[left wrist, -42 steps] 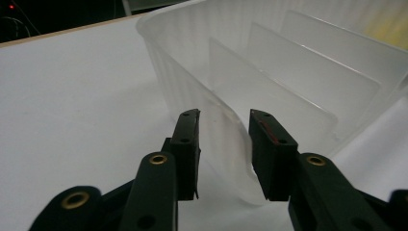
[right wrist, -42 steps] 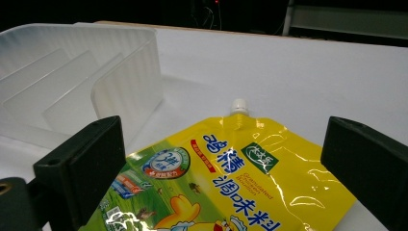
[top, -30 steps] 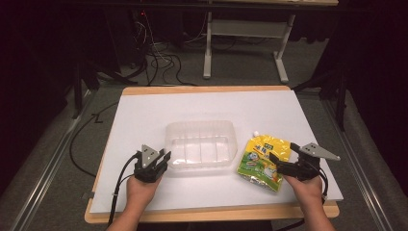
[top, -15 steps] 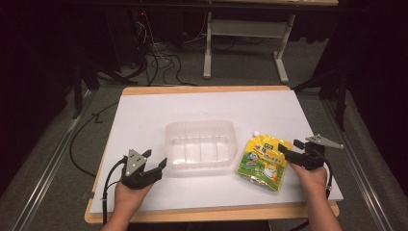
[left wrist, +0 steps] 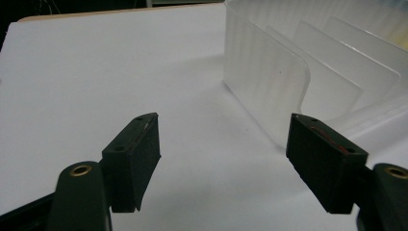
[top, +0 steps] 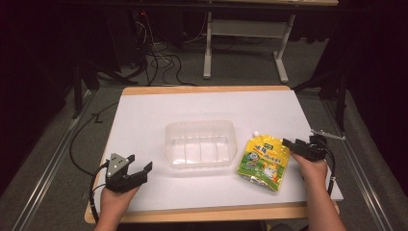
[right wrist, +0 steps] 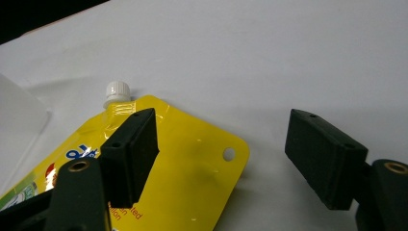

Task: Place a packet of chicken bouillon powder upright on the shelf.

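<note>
You are holding your right gripper point(top: 294, 146) just beside the flat yellow spouted drink pouch point(top: 263, 162), jaws spread wide and gripping nothing. In the right gripper view one jaw is hanging over the pouch's upper corner near its white screw cap point(right wrist: 118, 91), the other over bare white worktop point(top: 202, 108). The pouch is lying flat at about four o'clock from the clear, empty rectangular plastic container point(top: 201, 144), close to it but apart. Your left gripper point(top: 139, 174) is waiting at about eight o'clock from the container, jaws also wide and empty, the container wall point(left wrist: 269, 77) just ahead. Nothing is lifted yet; by the look of it, the grasp and the move into the container are both still to come.
</note>
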The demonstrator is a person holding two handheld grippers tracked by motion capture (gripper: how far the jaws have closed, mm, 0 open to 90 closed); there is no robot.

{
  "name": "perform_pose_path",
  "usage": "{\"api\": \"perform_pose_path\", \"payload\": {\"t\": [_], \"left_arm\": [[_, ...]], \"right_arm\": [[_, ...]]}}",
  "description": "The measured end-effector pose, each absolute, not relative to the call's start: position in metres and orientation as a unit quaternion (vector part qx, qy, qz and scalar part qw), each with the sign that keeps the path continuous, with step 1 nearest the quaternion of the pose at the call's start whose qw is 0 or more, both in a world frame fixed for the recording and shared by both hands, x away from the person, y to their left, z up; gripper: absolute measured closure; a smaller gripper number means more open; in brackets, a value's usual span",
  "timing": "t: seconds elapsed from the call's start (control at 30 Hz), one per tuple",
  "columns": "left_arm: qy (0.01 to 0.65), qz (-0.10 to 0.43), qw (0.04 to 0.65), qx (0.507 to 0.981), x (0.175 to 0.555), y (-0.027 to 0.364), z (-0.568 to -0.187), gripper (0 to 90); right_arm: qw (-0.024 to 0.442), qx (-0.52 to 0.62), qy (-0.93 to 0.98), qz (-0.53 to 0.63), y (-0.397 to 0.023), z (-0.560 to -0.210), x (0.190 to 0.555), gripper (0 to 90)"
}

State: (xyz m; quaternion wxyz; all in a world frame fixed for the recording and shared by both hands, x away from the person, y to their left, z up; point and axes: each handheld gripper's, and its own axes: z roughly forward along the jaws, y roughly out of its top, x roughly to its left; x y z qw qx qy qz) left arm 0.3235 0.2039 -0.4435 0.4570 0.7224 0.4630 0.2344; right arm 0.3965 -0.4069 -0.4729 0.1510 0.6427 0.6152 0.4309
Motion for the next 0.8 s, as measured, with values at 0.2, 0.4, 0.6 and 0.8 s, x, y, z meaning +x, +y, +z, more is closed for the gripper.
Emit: {"api": "perform_pose_path", "payload": {"t": [0.2,0.4,0.6,0.8], "left_arm": [[0.459,0.235,0.453,0.727,0.321,0.203,-0.445,28.2],[0.451,0.233,0.454,0.732,0.321,0.199,-0.445,28.2],[0.444,0.231,0.456,0.736,0.323,0.195,-0.445,28.3],[0.436,0.226,0.455,0.743,0.323,0.19,-0.446,28.5]], "right_arm": [[0.123,0.647,0.611,0.439,-0.411,-0.477,0.4,34.2],[0.081,0.638,0.617,0.453,-0.408,-0.479,0.401,48.1],[0.084,0.599,0.619,0.501,-0.404,-0.47,0.388,63.6],[0.077,0.613,0.624,0.479,-0.403,-0.475,0.386,63.0]]}}
